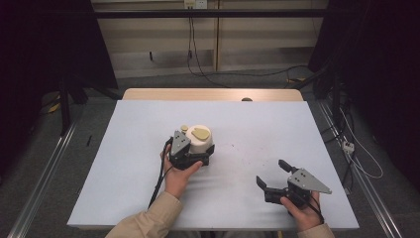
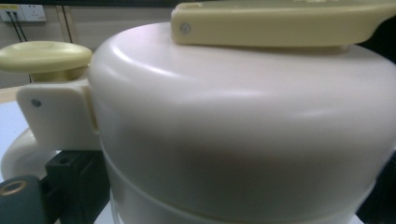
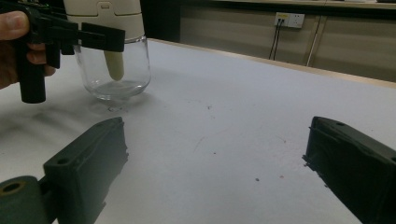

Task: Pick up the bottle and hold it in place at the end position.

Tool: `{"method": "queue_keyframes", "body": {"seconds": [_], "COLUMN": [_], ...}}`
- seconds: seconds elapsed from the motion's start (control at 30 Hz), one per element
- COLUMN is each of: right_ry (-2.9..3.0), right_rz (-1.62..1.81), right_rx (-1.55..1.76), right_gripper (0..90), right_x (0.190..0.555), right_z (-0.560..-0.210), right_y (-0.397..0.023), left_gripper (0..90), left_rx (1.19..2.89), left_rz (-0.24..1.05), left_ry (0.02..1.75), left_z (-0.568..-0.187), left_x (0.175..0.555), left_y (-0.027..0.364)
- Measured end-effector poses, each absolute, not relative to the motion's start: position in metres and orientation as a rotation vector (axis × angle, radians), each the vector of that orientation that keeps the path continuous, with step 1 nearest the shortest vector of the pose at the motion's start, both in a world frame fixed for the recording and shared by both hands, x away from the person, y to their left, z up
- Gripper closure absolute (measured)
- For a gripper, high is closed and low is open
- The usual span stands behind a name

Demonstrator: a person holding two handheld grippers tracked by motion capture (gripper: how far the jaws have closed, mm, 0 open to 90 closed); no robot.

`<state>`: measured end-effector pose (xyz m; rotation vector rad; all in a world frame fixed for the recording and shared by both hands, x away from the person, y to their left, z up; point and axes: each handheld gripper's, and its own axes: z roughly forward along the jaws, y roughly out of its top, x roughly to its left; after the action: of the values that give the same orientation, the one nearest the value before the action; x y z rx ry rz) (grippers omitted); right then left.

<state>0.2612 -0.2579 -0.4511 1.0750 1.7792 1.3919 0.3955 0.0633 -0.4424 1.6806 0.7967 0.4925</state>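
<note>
Over on the tabletop's [image 1: 124, 148] middle, left tongs [image 1: 200, 157] pinch the upright jar [image 1: 199, 139], while right tongs [image 1: 273, 176] sit spread, well apart to its right.

There are no words, numbers or signs to read here. The cream jar lid [image 2: 243, 140] has no label (just small screws), the glass jar [image 3: 114, 70] is bare, and the wall sockets [image 3: 289, 19] are too small to show any print.

Glossy cream plastic lid [image 2: 243, 135] tops a clear glass jar [image 3: 114, 70]; matt black plastic left gripper [image 1: 190, 157]
</note>
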Motion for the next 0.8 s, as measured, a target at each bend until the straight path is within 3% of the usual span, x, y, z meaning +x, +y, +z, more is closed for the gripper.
{"method": "queue_keyframes", "body": {"seconds": [0.8], "right_ry": [1.775], "right_rz": [1.404], "right_rx": [1.074], "right_gripper": [4.6], "right_x": [0.261], "right_z": [-0.451], "right_y": [-0.259], "left_gripper": [5.4], "left_rx": [1.702], "left_rz": [0.483], "left_ry": [0.797], "left_z": [-0.439], "left_x": [0.412], "left_y": [0.045]}}
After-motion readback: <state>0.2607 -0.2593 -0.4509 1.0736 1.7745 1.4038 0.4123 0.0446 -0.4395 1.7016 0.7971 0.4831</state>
